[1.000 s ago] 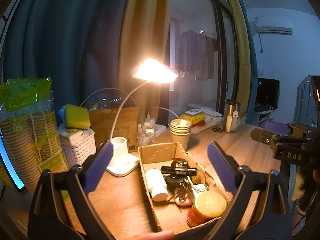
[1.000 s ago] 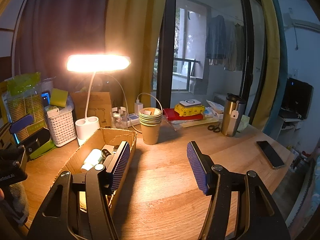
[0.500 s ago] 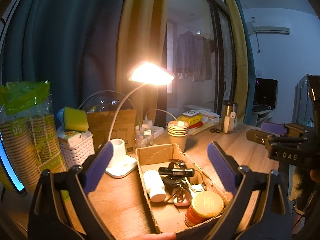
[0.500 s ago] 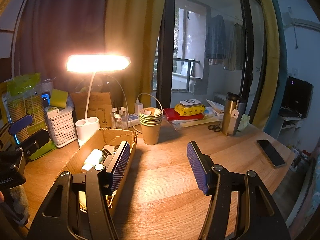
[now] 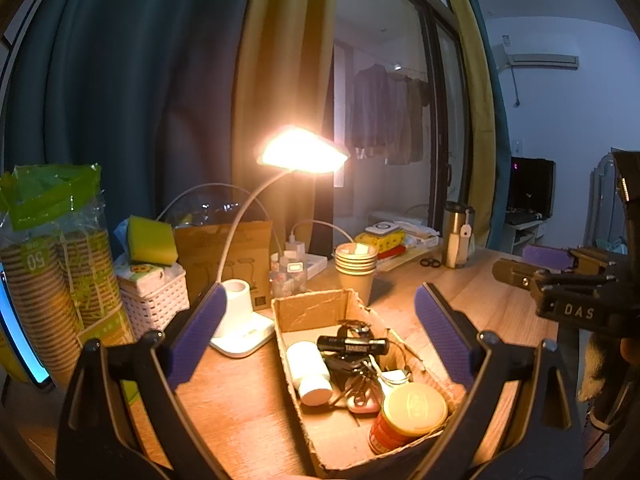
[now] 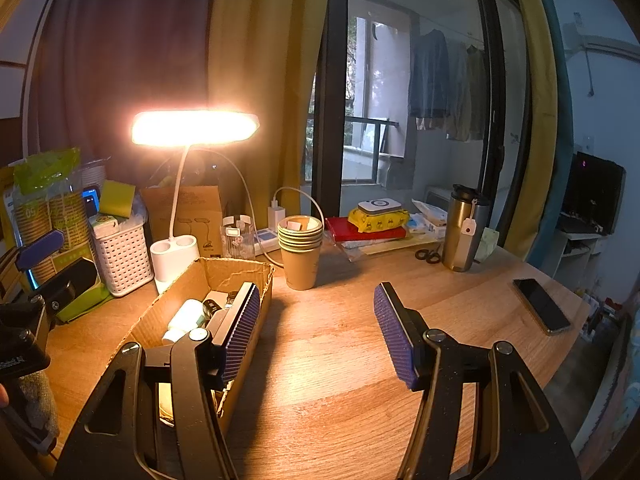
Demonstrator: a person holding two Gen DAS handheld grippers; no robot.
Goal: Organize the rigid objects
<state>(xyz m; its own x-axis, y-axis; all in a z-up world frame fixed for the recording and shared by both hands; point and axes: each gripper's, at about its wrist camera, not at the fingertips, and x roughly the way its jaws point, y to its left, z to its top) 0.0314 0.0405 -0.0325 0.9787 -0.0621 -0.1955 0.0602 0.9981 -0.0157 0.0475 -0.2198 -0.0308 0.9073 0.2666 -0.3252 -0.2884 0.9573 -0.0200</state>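
An open cardboard box (image 5: 308,312) sits on the wooden desk. It holds a white bottle (image 5: 308,366), a black flashlight (image 5: 352,346), a bunch of keys (image 5: 360,388) and a red tin with a yellow lid (image 5: 408,412). My left gripper (image 5: 324,328) is open and empty, hovering above and around the box. My right gripper (image 6: 316,328) is open and empty over bare desk just right of the box (image 6: 236,272); its left finger overlaps the box's right wall.
A lit desk lamp (image 5: 240,320), white basket (image 5: 154,304), bagged paper cups (image 5: 44,280) stand left. A stack of paper cups (image 6: 300,252), steel tumbler (image 6: 464,236), scissors (image 6: 428,255), red book (image 6: 360,230) and phone (image 6: 542,306) lie right.
The left gripper has drifted slightly, so the box sits a little lower and nearer in its view. The right gripper has barely moved. Both stay open.
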